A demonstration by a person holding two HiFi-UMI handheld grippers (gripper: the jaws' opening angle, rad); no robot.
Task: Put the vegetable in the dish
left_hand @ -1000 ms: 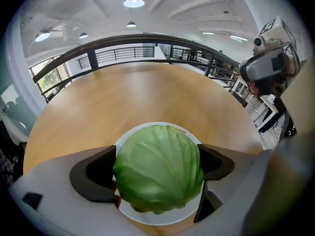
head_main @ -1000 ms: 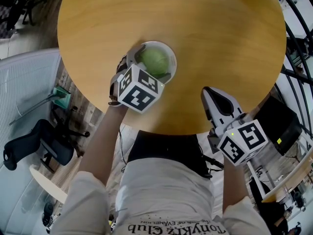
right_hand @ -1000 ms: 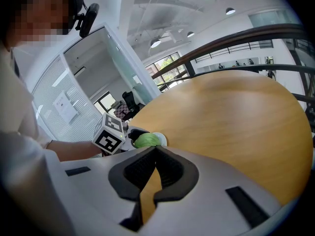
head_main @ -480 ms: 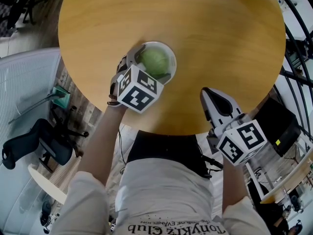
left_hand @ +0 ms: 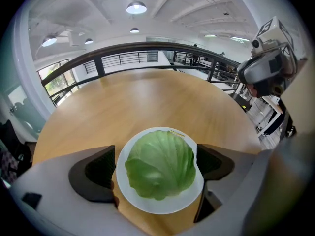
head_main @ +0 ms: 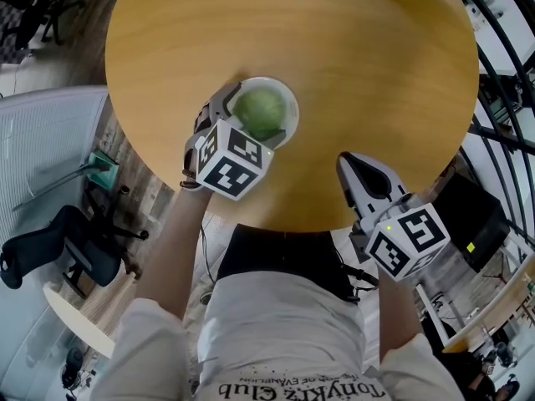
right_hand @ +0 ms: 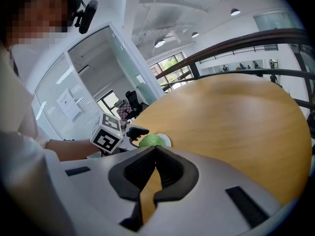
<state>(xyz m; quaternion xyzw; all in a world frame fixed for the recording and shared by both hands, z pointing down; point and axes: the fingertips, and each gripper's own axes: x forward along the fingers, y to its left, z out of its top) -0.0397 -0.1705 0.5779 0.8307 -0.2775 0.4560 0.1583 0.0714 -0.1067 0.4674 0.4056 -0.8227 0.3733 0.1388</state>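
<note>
Two jaws of the left gripper (left_hand: 156,167) stand wide apart, one on each side of the white dish (head_main: 289,100), and they hold nothing. The green cabbage (head_main: 259,111) lies inside the dish, between the jaws; whether they touch the rim I cannot tell. In the head view the marker cube covers the near rim of the dish and most of one jaw. The right gripper (right_hand: 155,151) has its jaws closed together and empty, over the near edge of the round table (head_main: 359,48), well apart from the dish. The dish sits near the table's near-left edge; much bare wood is free toward the far and right edges.
</note>
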